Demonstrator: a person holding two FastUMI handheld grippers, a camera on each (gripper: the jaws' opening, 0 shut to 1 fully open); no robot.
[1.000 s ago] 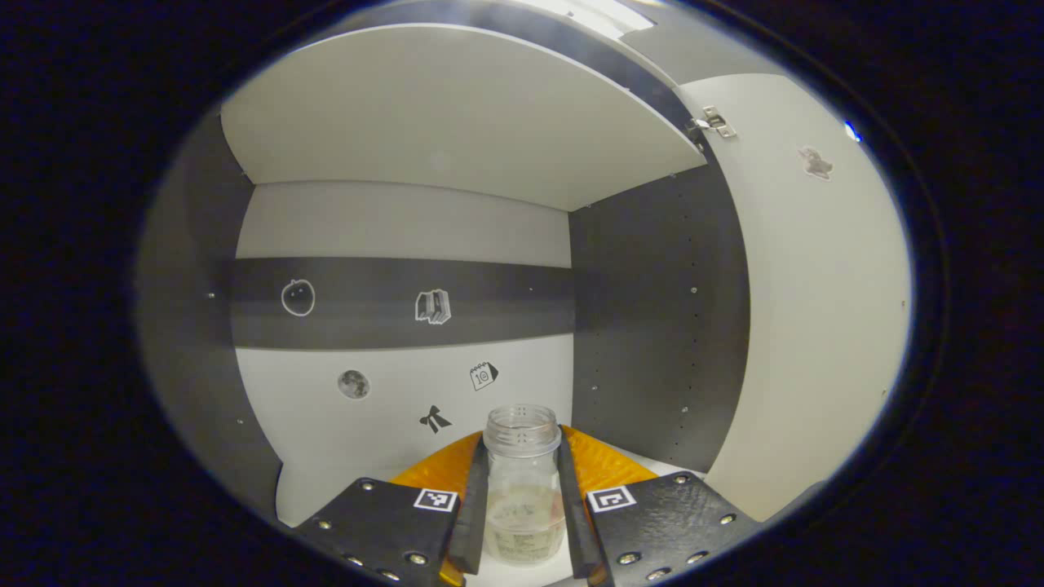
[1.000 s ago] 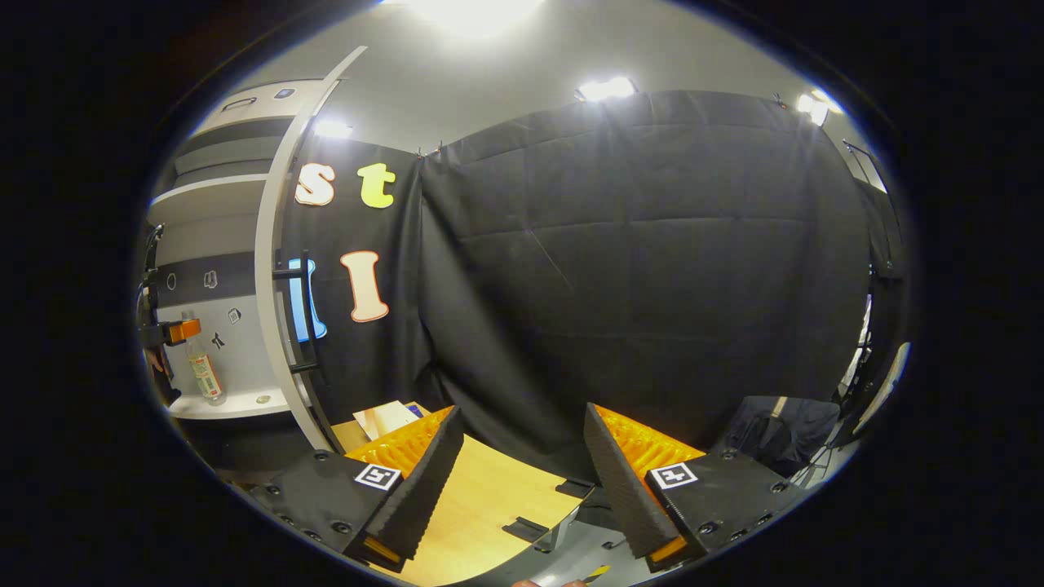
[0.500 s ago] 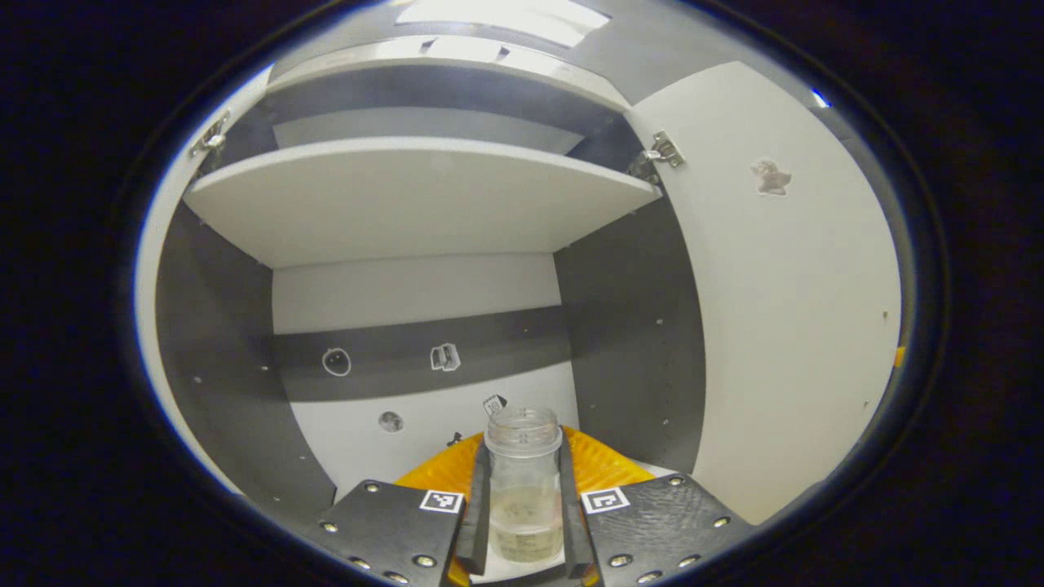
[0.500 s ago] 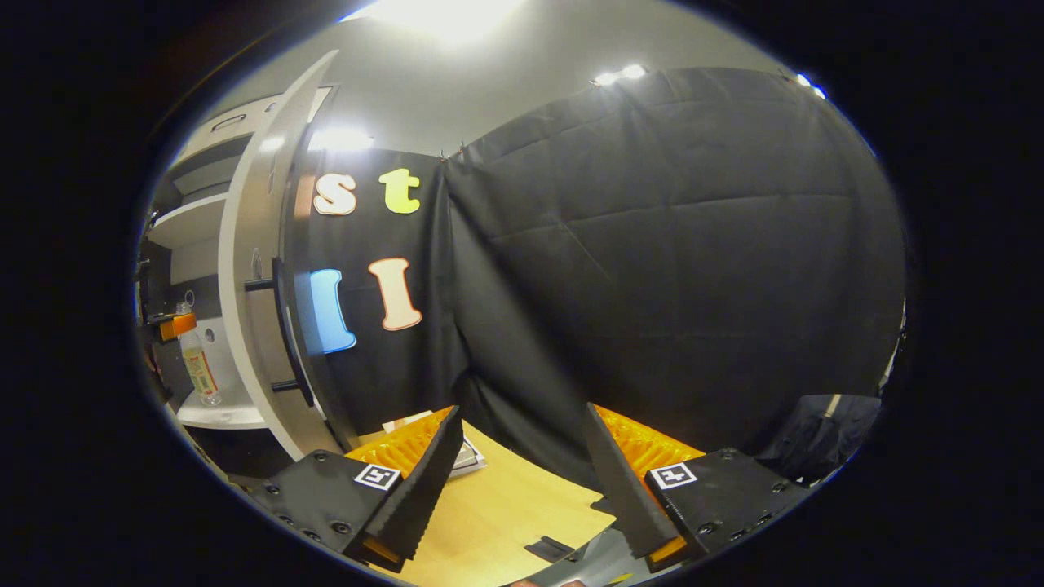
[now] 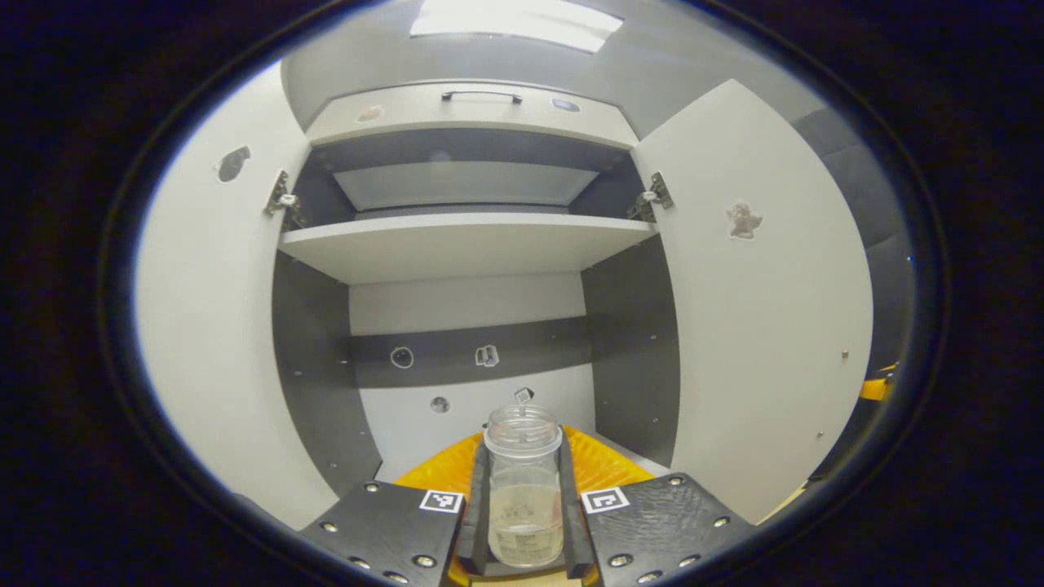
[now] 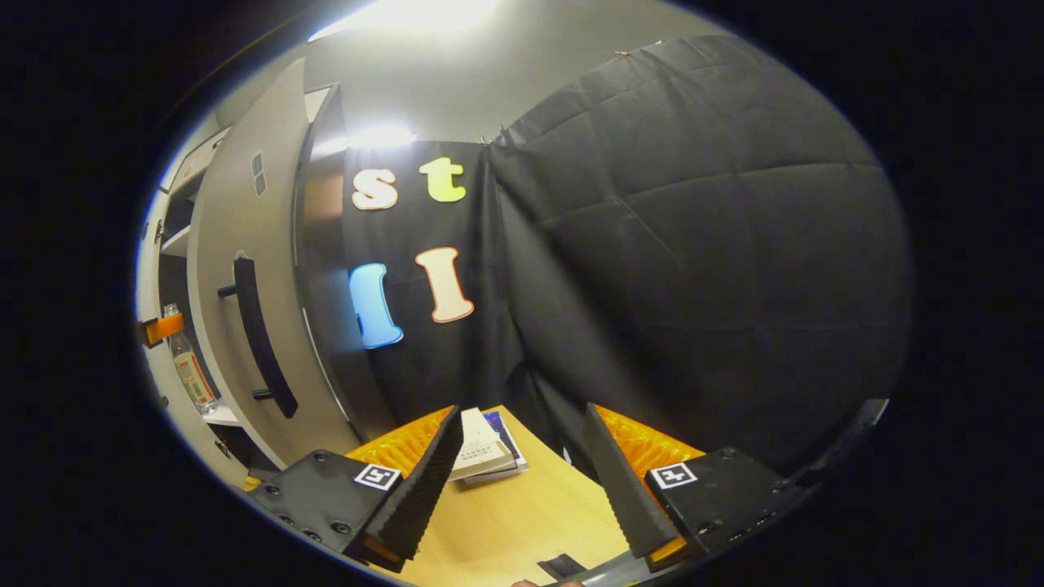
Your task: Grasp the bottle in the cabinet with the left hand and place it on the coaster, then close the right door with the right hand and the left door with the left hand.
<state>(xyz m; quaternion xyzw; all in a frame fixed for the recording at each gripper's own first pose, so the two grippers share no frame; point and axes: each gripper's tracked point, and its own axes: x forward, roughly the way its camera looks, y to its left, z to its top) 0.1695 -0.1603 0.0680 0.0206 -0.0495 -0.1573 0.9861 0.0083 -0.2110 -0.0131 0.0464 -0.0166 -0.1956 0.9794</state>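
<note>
A clear, uncapped bottle (image 5: 524,489) stands upright between the two fingers of the left gripper (image 5: 524,522), which are clamped against its sides, at the six o'clock edge of the left gripper view. A little pale liquid sits in the bottle's lower part, and a label wraps its base. Beyond it, toward twelve o'clock, the cabinet (image 5: 469,244) stands open, the bottle held in front of the opening: the left door (image 5: 220,326) swings out at nine o'clock and the right door (image 5: 767,326) at three o'clock, each hung on a metal hinge near its top. A white shelf (image 5: 465,244) crosses the upper part of the cabinet, and small stickers dot the grey-and-white back panel (image 5: 465,359) just above the bottle's mouth. A closed top compartment with a dark handle (image 5: 481,95) sits at twelve o'clock.

In the right gripper view, the right gripper (image 6: 522,481) hangs at six o'clock with its fingers well apart and nothing between them, above a light wooden tabletop (image 6: 522,522). A small stack of books (image 6: 483,447) lies on the table just past the gripper's left-hand finger. At nine o'clock the right door (image 6: 245,285) shows its outer face and long dark handle (image 6: 261,338), and at the far nine o'clock edge the bottle (image 6: 189,371) appears again, gripped near its neck by the left gripper (image 6: 159,328).
</note>
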